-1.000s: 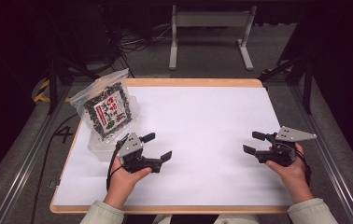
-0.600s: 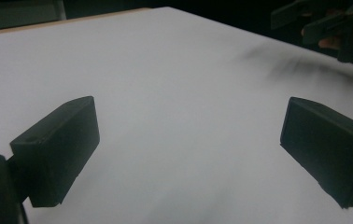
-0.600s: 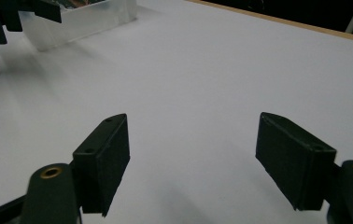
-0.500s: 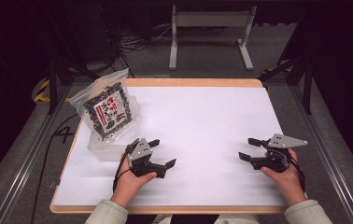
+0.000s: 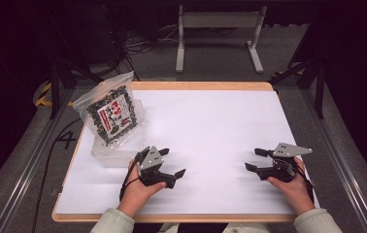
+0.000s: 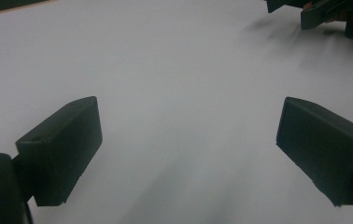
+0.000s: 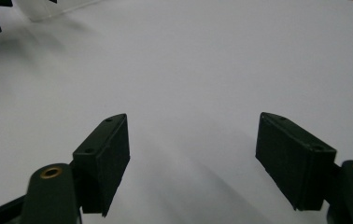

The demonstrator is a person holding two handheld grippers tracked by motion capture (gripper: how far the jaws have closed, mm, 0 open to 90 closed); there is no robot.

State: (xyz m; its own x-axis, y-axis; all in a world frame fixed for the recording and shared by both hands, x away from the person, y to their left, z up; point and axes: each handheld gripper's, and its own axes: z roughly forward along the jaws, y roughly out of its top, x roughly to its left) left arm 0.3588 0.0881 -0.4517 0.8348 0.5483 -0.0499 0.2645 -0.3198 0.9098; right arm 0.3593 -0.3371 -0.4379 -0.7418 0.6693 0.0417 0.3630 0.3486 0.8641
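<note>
My left gripper (image 5: 173, 162) rests low over the white table top (image 5: 210, 126) at the near left, held in a hand, jaws wide apart with nothing between them. My right gripper (image 5: 253, 159) sits at the near right, also open and empty, its jaws pointing left. In the left gripper view the gripper (image 6: 189, 121) frames bare white surface, with the other gripper (image 6: 326, 13) at the top right. The right gripper view has its gripper (image 7: 193, 135) over bare surface too. A clear zip bag with a dark printed snack pack (image 5: 112, 114) leans at the table's left.
The bag stands on a clear plastic container (image 5: 105, 154) just left of my left gripper; its corner (image 7: 48, 9) appears in the right gripper view. The wooden table rim (image 5: 172, 217) runs along the near edge. A metal stand (image 5: 218, 29) and cables lie on the floor beyond.
Both hands have drawn slightly toward the near edge and inward. The left gripper shifted right, the right gripper shifted left. Jaws stayed open.
</note>
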